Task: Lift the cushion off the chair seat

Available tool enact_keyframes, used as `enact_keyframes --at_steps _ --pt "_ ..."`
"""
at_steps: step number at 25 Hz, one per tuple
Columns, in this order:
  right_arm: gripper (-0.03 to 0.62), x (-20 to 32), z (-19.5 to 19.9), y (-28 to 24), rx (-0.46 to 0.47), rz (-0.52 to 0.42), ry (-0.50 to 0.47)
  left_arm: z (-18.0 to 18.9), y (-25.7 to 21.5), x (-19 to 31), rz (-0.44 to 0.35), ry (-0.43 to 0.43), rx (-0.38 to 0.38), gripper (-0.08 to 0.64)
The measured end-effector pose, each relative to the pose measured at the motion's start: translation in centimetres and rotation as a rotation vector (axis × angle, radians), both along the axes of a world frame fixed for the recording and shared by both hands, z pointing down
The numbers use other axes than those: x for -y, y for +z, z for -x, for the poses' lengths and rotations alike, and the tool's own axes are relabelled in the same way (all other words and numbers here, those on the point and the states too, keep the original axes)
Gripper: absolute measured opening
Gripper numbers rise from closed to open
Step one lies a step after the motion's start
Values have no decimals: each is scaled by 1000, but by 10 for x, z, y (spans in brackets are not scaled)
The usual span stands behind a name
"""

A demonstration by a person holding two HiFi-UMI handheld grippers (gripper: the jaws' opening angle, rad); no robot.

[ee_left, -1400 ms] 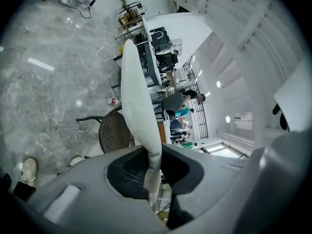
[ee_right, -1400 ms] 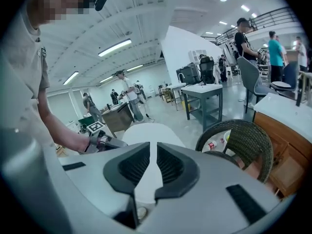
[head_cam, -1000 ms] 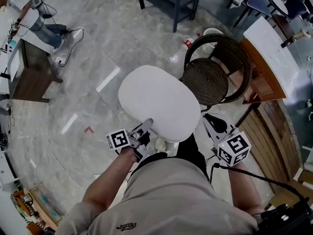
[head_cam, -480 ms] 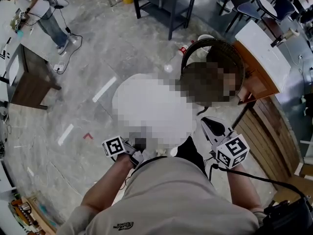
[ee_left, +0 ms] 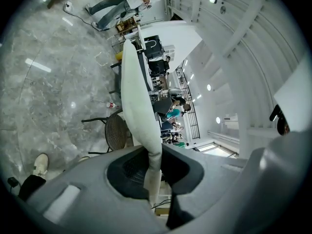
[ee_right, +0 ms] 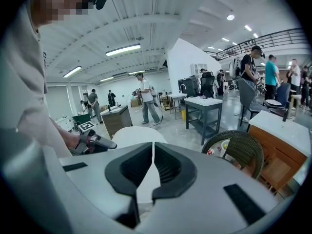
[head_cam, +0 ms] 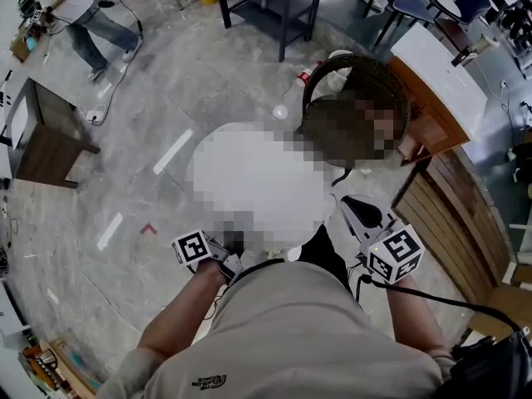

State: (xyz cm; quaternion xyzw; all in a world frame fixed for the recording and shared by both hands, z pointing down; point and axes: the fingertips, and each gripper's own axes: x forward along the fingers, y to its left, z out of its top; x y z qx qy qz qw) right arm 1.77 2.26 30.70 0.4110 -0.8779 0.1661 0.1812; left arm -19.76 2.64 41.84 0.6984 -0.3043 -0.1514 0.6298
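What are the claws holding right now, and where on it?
The left claw clamps the cushion by its thin edge. The right claw looks shut on the edge too.

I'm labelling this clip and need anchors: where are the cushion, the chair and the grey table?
cushion (ee_left: 134, 91), left gripper view, its edge-on white face.
chair (ee_right: 241, 151), right gripper view, woven back.
table (ee_right: 207, 102), right gripper view, bare top.

Matt white cloth on the cushion (ee_left: 139, 101), smooth, puckered at the pinch. Dull grey plastic on the left gripper (ee_left: 153, 155) and right gripper (ee_right: 153, 150) alike, with ribbed black pads (ee_right: 131, 168). Dark woven wicker on the chair (ee_right: 236, 152). Glossy grey marbled floor (head_cam: 224, 65) — lamp glints across it. Orange-brown wood on the cabinet (head_cam: 428, 131).
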Motion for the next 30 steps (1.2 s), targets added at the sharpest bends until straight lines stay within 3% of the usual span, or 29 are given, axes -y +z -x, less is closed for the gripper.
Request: enact_keyframes --at_steps 6,30 --pt "21 -13 -1 1 -6 0 6 2 2 -10 -21 14 32 58" --pt "14 -36 -5 2 -18 -12 14 -8 4 -27 -5 24 14 58"
